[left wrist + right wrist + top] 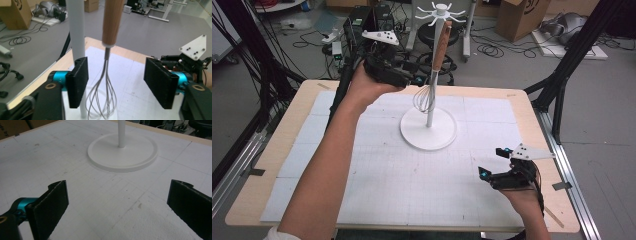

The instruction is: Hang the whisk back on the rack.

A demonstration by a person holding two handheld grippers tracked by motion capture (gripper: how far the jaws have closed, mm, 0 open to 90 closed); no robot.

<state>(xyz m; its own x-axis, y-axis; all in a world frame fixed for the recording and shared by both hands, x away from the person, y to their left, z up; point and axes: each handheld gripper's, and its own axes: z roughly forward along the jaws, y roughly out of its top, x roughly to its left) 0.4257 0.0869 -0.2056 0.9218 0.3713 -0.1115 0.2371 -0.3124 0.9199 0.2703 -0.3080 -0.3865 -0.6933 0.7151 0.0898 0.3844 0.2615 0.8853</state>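
**A:** The left gripper (409, 80), held up beside the tall white utensil stand with its round base (428, 131), has its black jaws parted around nothing; they are apart from the wire whisk with the wooden handle (432, 75). What is the whisk doing?

**B:** It hangs from one of the white hooks (451, 19) at the top of the stand, handle up, wire loops down, just beside the white pole (77, 37). In the left gripper view the wooden handle (112, 21) and the wire loops (102, 100) show between the two ribbed pads (160, 85), touched by neither. No pad presses on it.

**A:** And the right gripper (498, 162)?

**B:** It rests low over the white gridded mat (412, 190) near the table's right edge, jaws wide, nothing between them, well apart from the stand.

**A:** How would the whisk handle?

**B:** Light, I would judge. The wooden handle is stiff and round, the best place to pinch, though smooth enough to turn in the pads. The wire loops are springy and would flex and slip under a squeeze, so they make a poor hold. Hanging freely, it likely swings at a nudge, and the pole beside it leaves little room on that side.
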